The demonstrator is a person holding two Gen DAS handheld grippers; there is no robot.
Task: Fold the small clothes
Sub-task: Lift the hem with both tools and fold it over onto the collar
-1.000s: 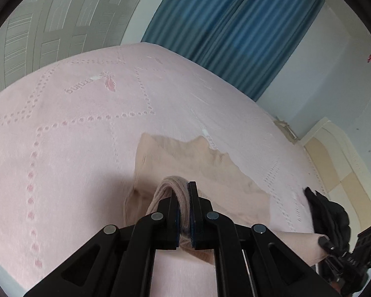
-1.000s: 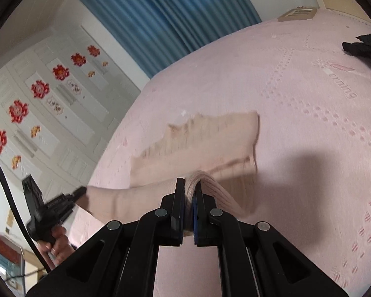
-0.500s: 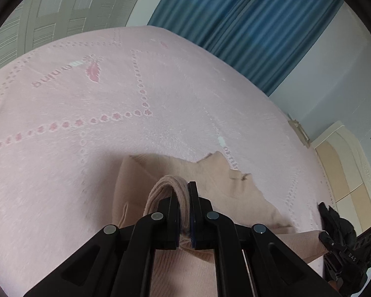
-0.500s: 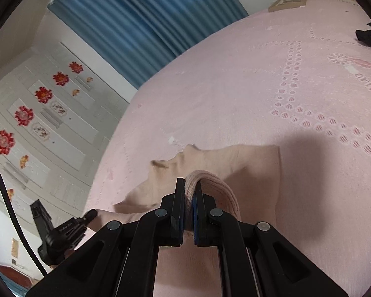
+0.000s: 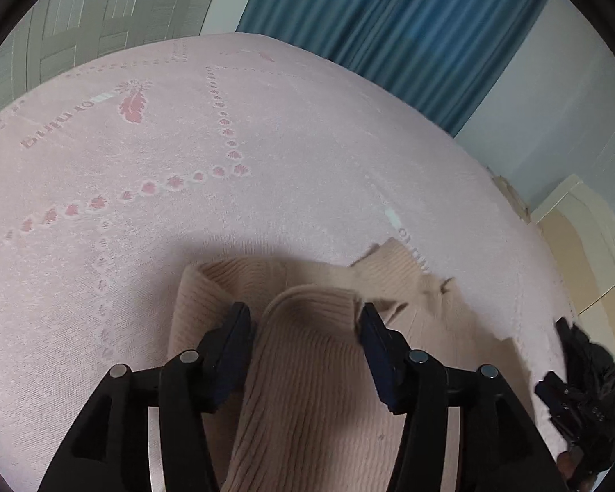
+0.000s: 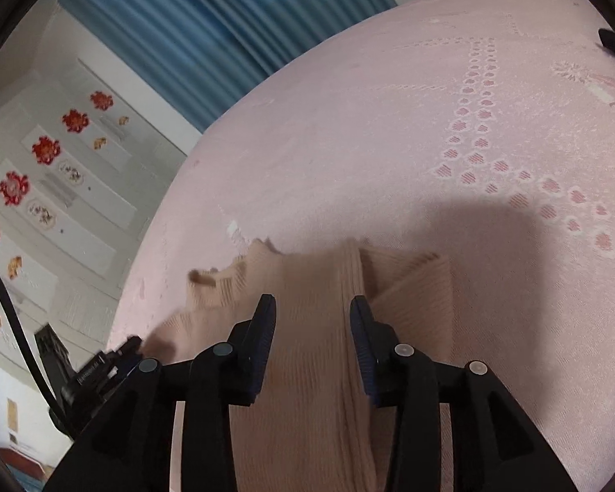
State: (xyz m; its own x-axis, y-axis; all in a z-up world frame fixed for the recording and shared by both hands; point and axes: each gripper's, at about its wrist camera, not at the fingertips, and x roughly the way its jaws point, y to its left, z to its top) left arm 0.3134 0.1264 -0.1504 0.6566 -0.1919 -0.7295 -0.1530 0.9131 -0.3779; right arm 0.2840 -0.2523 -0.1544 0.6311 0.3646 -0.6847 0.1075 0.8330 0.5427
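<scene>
Nearest the left wrist camera, the left hand-held gripper stands wide, a ribbed fold of the beige knitted garment lying loose between its black fingers. The right hand-held gripper is likewise spread wide over the same garment, its fingers either side of a raised ribbed crease. The garment lies folded over on the pink patterned bedspread. Beyond the bed hang pleated blue curtains.
</scene>
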